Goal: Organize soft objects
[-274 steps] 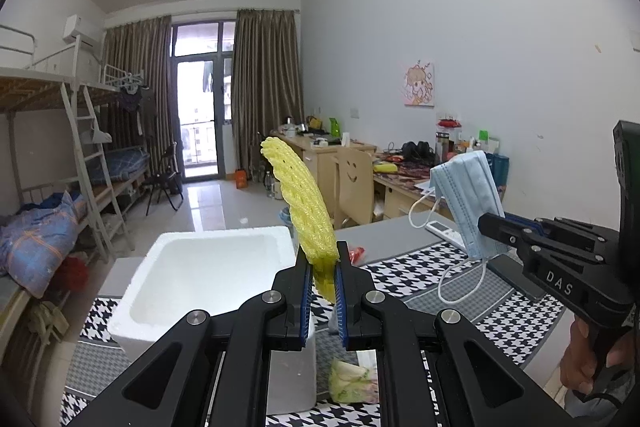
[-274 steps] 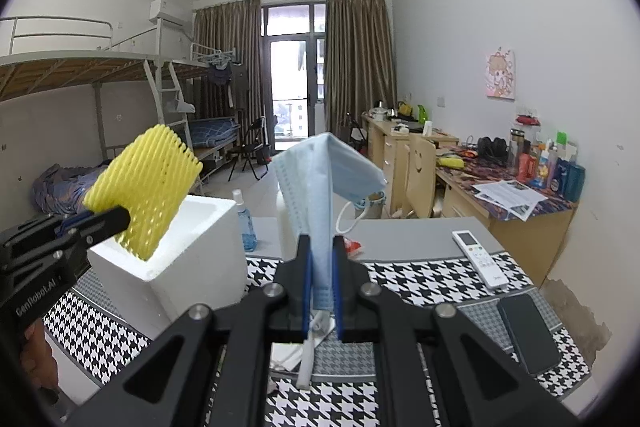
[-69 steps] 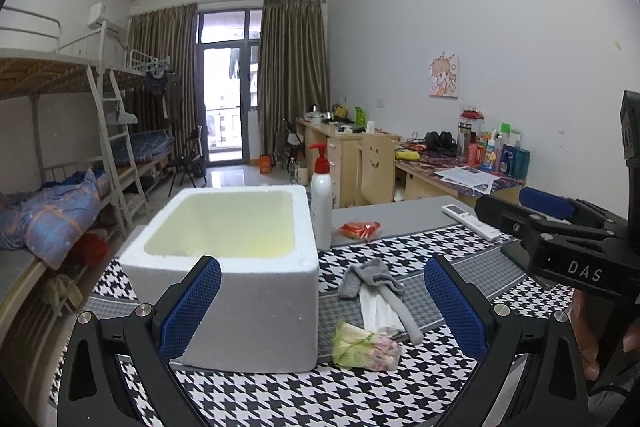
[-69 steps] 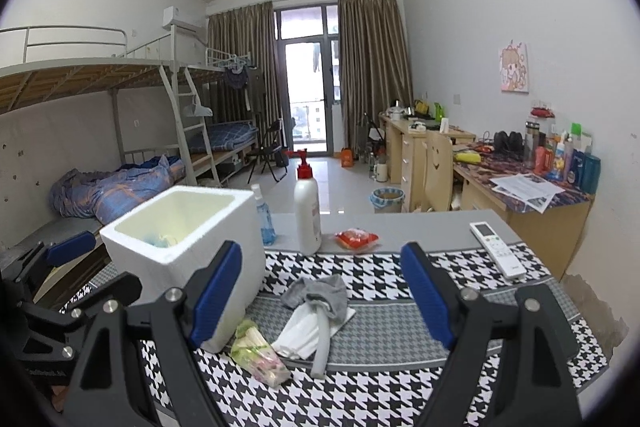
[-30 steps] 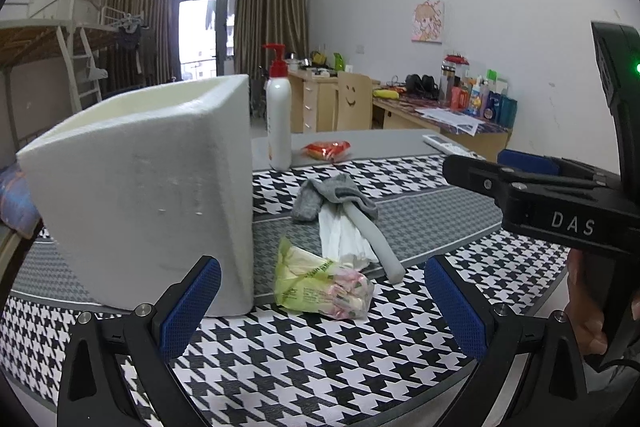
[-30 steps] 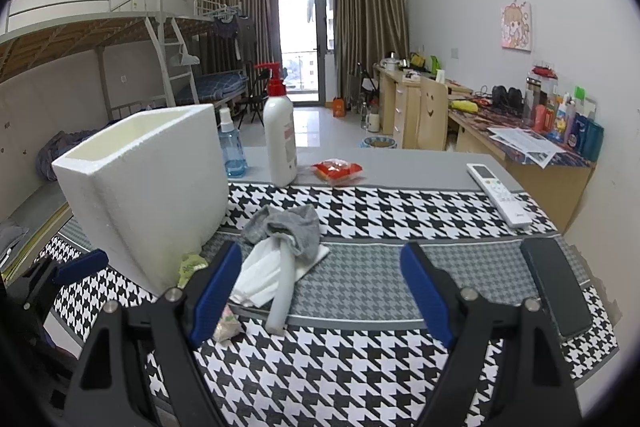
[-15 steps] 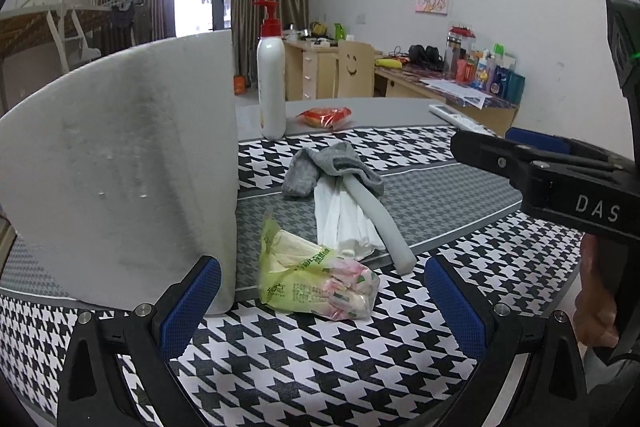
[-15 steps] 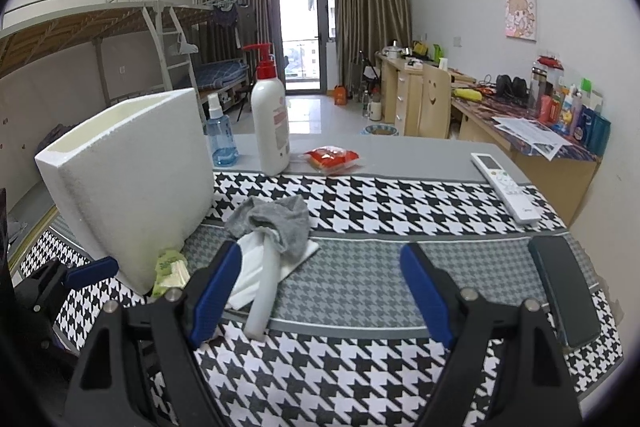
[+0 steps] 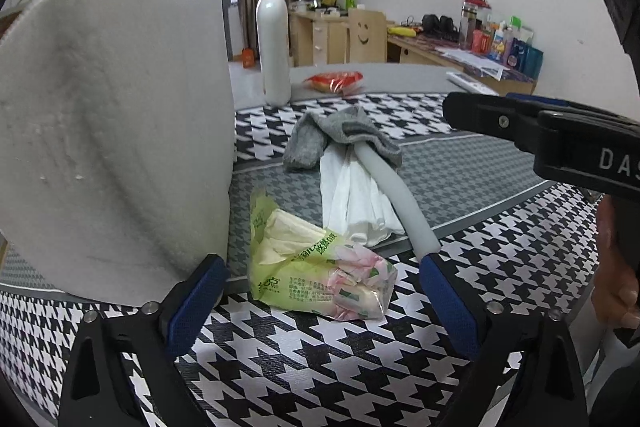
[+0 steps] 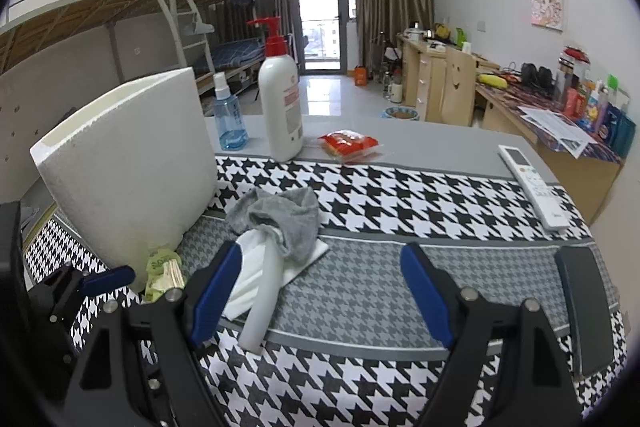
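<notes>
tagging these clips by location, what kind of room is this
Most likely a shared dorm room: a metal bunk bed with a ladder, a row of wooden desks along the wall cluttered with personal items, and a curtained balcony door at the far end.

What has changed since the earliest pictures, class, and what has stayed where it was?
Both grippers let go: the yellow foam net and blue face mask are gone from the jaws. The left gripper has come down to the green tissue pack, its jaws open but just narrowing; the right gripper, open, has dropped towards the grey sock and foam tube. The foam box, pump bottle and remote stayed put.
</notes>
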A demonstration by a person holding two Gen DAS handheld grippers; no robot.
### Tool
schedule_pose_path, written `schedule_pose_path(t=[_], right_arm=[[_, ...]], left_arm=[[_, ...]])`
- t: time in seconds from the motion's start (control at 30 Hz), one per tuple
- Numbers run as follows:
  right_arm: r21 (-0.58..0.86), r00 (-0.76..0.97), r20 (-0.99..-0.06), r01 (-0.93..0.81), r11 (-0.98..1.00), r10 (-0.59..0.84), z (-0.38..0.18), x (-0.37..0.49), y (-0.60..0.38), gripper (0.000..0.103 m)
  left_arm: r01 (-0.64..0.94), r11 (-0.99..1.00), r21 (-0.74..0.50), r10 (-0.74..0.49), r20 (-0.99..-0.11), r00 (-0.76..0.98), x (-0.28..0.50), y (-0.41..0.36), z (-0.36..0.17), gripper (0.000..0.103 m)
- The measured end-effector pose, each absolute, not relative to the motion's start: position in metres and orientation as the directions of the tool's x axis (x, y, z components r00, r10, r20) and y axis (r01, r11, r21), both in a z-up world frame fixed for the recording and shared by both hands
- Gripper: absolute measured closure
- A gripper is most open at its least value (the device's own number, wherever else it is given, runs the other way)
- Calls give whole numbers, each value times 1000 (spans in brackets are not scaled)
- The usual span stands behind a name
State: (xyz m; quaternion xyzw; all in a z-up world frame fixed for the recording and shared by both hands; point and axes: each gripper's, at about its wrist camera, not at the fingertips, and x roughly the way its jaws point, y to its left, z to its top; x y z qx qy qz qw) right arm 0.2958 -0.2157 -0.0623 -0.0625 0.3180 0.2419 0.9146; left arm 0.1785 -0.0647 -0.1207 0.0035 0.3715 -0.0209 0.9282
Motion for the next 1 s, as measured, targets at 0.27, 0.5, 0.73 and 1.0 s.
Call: schedule_pose_path(t=[0.27,0.5,0.73,1.0], right_arm=[[50,644,-637,-514,856,424,-68,301,-206,18],[58,612,-665,-529,846,428,-78,305,-201,18],[73,568,-702,-544,836,430,-91,303,-201,18],[46,554,-722,-559,828,414,-99,289,-199,26]], left_arm=[[35,999,-1,-24,-726,687,184,-64,-126,14],[40,999,4,-24,-747,665,188,-65,-129,23],[39,999,1,-25,-743,669,187,-64,-128,29],[40,999,3,-25,-734,678,182,-63,-127,30]])
